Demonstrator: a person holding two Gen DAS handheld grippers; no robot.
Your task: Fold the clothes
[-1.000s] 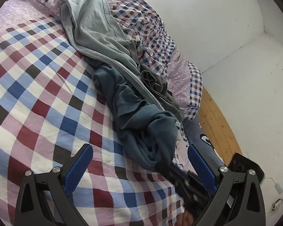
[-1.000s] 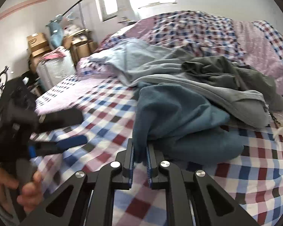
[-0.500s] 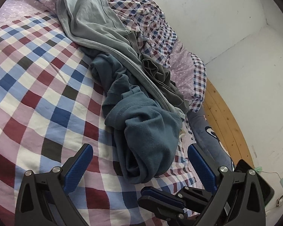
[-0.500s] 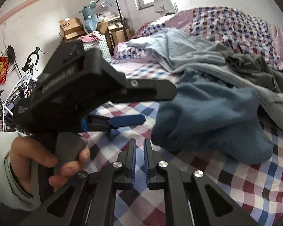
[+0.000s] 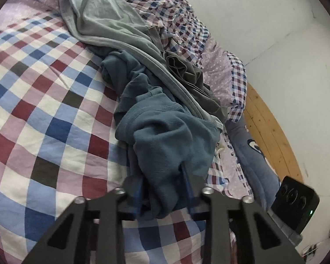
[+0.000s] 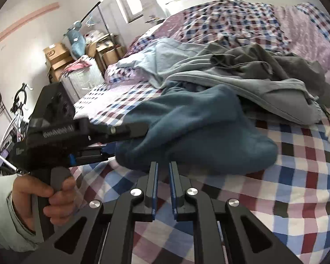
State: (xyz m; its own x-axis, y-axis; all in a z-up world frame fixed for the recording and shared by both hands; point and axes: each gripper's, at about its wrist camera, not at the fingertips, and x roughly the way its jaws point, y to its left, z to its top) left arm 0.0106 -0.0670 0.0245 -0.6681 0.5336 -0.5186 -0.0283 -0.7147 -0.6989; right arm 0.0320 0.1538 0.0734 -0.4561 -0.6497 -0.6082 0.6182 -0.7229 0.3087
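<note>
Now left gripper clamping teal garment, right gripper narrowed, empty

Your teal garment: soft matt fleece cloth. Checked bedsheet: smooth woven cotton. Headboard: bare knotty wood.

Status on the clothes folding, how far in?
Barely started: nothing on the bed looks folded. In hand: the left hand-held gripper has its jaws closed around a bunched end of the teal garment. The right hand-held gripper is nearly shut on nothing. Left: the teal, light grey garment and dark grey garment, all crumpled.
</note>
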